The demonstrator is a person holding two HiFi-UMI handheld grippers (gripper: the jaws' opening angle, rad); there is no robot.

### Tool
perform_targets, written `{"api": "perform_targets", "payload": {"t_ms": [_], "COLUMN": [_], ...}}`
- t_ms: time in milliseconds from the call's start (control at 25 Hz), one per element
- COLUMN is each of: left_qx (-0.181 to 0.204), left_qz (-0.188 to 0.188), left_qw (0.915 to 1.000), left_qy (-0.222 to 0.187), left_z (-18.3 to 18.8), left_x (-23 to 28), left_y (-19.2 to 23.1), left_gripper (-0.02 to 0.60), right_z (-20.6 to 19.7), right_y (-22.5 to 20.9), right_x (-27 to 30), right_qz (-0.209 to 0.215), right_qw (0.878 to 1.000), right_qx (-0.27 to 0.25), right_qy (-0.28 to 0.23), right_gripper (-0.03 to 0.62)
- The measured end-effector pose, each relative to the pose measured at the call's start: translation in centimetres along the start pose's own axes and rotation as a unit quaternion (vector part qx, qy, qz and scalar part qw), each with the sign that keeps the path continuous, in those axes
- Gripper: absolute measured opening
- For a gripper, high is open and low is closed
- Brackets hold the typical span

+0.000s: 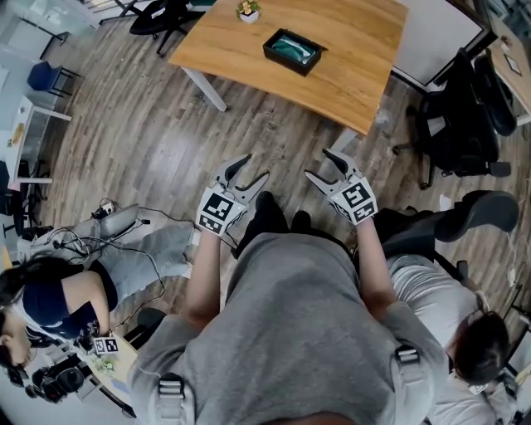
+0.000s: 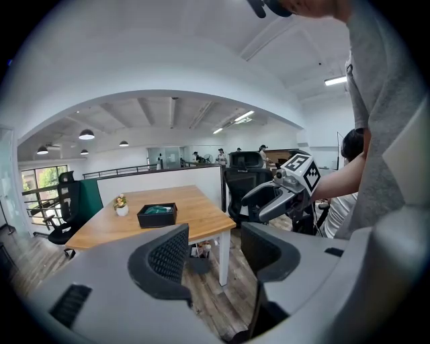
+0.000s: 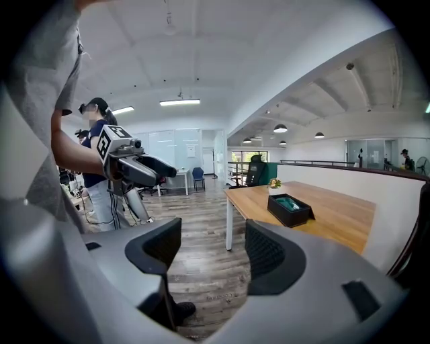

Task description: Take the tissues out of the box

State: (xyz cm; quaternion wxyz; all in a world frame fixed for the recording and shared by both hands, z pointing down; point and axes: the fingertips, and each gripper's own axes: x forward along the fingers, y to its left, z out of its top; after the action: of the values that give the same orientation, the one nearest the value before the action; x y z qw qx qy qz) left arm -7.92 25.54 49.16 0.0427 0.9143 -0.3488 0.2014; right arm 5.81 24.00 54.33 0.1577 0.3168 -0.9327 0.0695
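Overhead, the head view looks down on a person in a grey shirt who stands on a plank floor point(image 1: 149, 141). The left gripper point(image 1: 255, 168) and the right gripper point(image 1: 317, 164) are held out side by side, both aimed toward a wooden table point(image 1: 357, 58) that is well apart from them. On that table sits a black box point(image 1: 292, 51) open at the top, with teal tissues point(image 1: 294, 47) inside it, and a small potted plant point(image 1: 247, 10) stands near it at the far edge.

Only this view shows the people close by: one seated person point(image 1: 50, 307) at the lower left among cables and camera gear, and another person point(image 1: 469, 336) at the lower right beside a black office chair point(image 1: 465, 124).

The left gripper view settles its fingers point(image 2: 168, 254): they are spread wide, with only floor and a table leg showing through the gap. It also shows the right gripper from the side, with daylight between its two tips, and a white partition point(image 2: 161, 180) behind the table, which the head view does not show standing upright.

The right gripper view shows its own fingers point(image 3: 265, 254) equally wide apart and holding nothing. The box lies ahead to the right on the table's near corner, and the tissues can be seen over its rim. A green chair point(image 3: 261, 172) stands beyond the table.
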Motion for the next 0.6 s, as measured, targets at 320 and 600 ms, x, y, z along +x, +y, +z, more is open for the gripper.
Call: {"api": "perform_targets", "payload": {"t_ms": [320,600], "left_qx": [0.000,-0.006], "left_qz": [0.006,0.009], "left_qw": [0.9999,0.9999], "left_qy": [-0.009,-0.011], "left_z": [0.7,1.1], "left_x": [1.2,2.6], "left_y": [1.0,2.8], "left_gripper": [0.247,0.247], "right_z": [-0.2,0.6], "right_y": [-1.3,-3.5], "right_x": [0.5,2.0], "right_qz": [0.001,0.001], "right_qw": [1.000,1.000], "right_qx": [-0.004,-0.009], "right_qy": [0.004,0.005], "right_gripper": [0.302,0.301]}}
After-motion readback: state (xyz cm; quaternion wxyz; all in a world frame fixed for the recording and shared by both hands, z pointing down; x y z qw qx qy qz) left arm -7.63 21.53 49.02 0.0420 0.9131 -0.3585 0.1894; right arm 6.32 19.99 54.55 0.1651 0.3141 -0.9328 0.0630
